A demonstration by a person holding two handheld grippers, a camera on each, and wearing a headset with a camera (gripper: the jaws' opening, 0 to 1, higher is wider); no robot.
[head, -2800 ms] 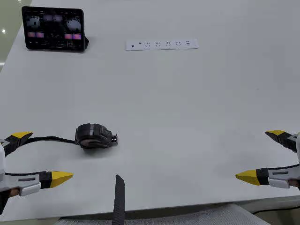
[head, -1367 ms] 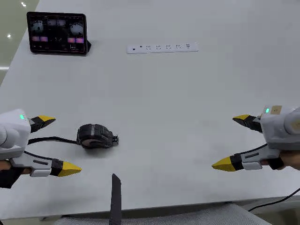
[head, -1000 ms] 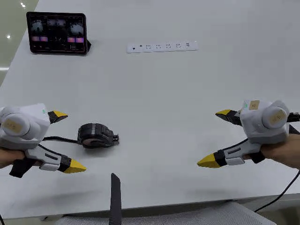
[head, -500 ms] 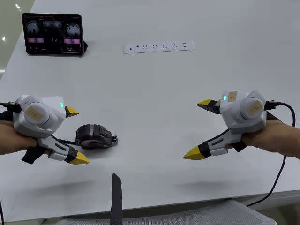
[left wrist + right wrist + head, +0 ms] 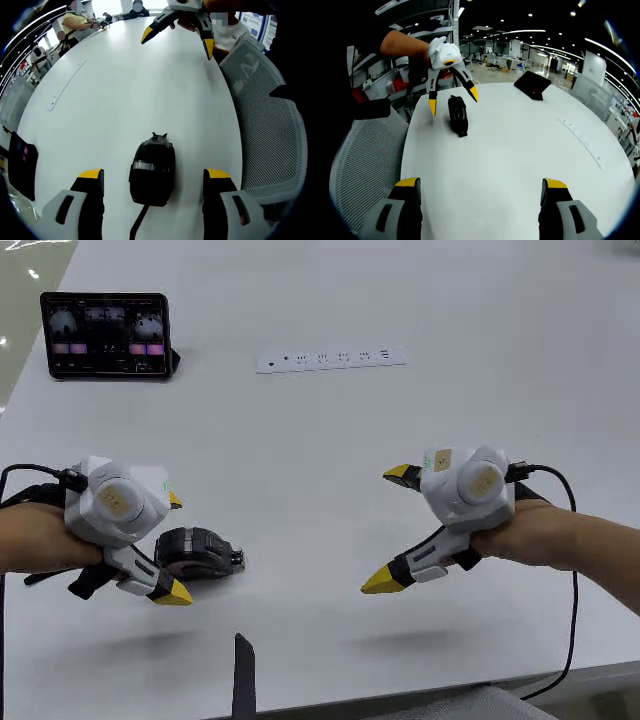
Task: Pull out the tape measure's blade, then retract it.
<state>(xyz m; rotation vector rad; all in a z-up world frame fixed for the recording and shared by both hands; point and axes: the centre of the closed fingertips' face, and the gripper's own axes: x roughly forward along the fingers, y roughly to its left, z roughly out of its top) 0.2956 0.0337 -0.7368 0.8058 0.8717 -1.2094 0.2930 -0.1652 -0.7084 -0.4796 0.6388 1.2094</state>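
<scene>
1. Since the earlier pictures, both grippers have come in from the table's edges. The left gripper [image 5: 177,546] now stands at the tape measure [image 5: 200,552], and the right gripper [image 5: 388,527] has moved in from 3 o'clock toward the middle. The tape measure itself has not moved.
2. The tape measure lies flat on the white table [image 5: 320,430], at about 8 o'clock in the head view. Its blade hook [image 5: 238,558] points to 3 o'clock, toward the right gripper. The blade looks fully wound in.
3. The step in hand, I judge, is to grip the case. The left jaws should close on its two flat sides, low and square. The blade mouth should stay free, and the black strap [image 5: 137,225] at 6 o'clock in the left gripper view should stay out of the pinch.
4. After that the right gripper should come low to the hook and pinch only the tab. The pull should go straight toward 3 o'clock, so that the blade does not twist.
5. The left gripper is wide apart, one jaw on each side of the case. A gap shows on both sides, so it holds nothing yet.
6. The right gripper is also wide apart and empty. It is above the bare table at 4 o'clock, well apart from the tape measure.
</scene>
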